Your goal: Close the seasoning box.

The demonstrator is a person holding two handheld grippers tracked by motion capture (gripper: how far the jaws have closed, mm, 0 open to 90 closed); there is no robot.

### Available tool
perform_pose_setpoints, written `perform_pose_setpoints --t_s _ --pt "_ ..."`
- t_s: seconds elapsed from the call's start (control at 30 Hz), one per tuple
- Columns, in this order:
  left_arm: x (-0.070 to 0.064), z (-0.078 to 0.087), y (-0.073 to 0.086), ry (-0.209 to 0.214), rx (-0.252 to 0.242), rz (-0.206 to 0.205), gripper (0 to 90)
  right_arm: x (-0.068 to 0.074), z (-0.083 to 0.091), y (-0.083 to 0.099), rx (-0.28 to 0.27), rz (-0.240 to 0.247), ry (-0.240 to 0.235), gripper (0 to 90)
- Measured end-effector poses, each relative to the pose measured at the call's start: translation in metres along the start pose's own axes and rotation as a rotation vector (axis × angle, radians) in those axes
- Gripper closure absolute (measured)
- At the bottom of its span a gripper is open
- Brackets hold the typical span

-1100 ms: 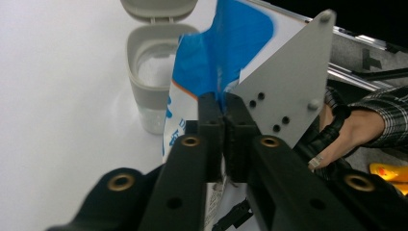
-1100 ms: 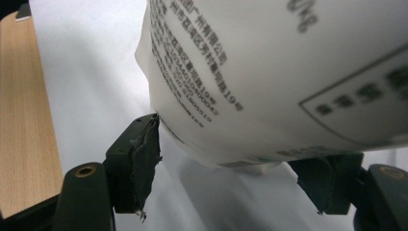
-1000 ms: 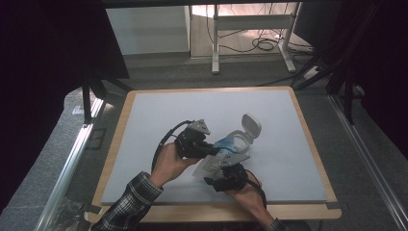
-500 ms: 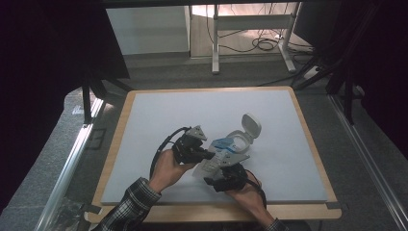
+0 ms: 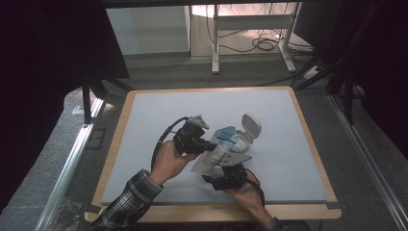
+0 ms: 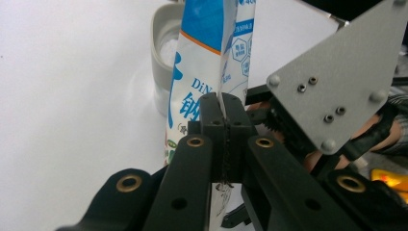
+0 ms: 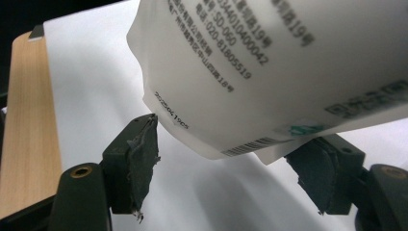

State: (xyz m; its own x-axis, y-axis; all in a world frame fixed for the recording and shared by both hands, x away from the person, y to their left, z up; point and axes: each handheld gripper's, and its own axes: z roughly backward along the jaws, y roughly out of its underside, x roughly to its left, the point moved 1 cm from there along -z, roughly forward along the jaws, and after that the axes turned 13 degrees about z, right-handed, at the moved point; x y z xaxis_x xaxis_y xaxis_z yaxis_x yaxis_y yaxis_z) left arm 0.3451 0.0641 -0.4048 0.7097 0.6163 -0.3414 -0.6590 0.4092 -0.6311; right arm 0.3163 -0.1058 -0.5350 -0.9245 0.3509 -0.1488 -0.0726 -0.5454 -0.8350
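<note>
Left gripper (image 6: pixel 224 103) shifted, clamping pouch (image 6: pixel 211 57), right gripper (image 7: pixel 231 159) wide

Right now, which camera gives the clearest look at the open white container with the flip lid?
The high view: the white container sits on the table with its lid tipped open. The left gripper view catches part of its rim behind the pouch.

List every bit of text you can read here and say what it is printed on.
"DiN": blue letters on the pouch front, left gripper view; the characters beside it are cut off.
"020-81805519": pouch back, right gripper view.
"SD-060": the line above that.
"2025041905": date stamp near the pouch's bottom edge, roughly legible.
Other lines on the pouch and the barcode digits: too blurred to read.
</note>
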Motion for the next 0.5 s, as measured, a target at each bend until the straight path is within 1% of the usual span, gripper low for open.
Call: perform_pose_setpoints --t_s 0.03,0.07,0.13,0.17,0.2,0.23,0.3,0.4,0.5 --pt "0.000 0.000 -0.002 0.004 -0.003 0.004 90.0 0.000 0.000 -0.001 -0.009 -0.001 0.005 28.9" --pt "0.001 0.001 -0.004 0.005 0.002 0.005 90.0 0.000 0.000 -0.002 -0.014 -0.010 -0.002 29.0" --pt "0.001 0.000 -0.007 0.016 0.003 0.013 90.0 -0.001 0.001 -0.003 -0.022 -0.010 0.007 30.1" --pt "0.001 0.001 -0.009 0.018 0.012 0.005 90.0 -0.002 0.001 -0.003 -0.027 -0.003 0.028 33.0" --pt "0.001 0.000 -0.010 0.022 0.012 0.007 90.0 -0.002 0.001 -0.003 -0.027 -0.003 0.028 33.0" --pt "-0.001 0.000 -0.012 0.023 0.020 0.001 90.0 -0.002 0.002 -0.002 -0.043 -0.014 0.030 34.4" --pt "-0.002 0.000 -0.013 0.020 0.021 -0.002 90.0 -0.003 0.003 -0.002 -0.040 -0.015 0.032 35.0" --pt "-0.005 0.001 -0.016 0.007 0.026 -0.014 90.0 -0.003 0.003 -0.003 -0.062 -0.020 0.026 35.2" --pt "-0.006 0.005 -0.019 0.003 0.023 -0.017 90.0 -0.003 0.005 -0.004 -0.067 -0.008 0.028 35.2"
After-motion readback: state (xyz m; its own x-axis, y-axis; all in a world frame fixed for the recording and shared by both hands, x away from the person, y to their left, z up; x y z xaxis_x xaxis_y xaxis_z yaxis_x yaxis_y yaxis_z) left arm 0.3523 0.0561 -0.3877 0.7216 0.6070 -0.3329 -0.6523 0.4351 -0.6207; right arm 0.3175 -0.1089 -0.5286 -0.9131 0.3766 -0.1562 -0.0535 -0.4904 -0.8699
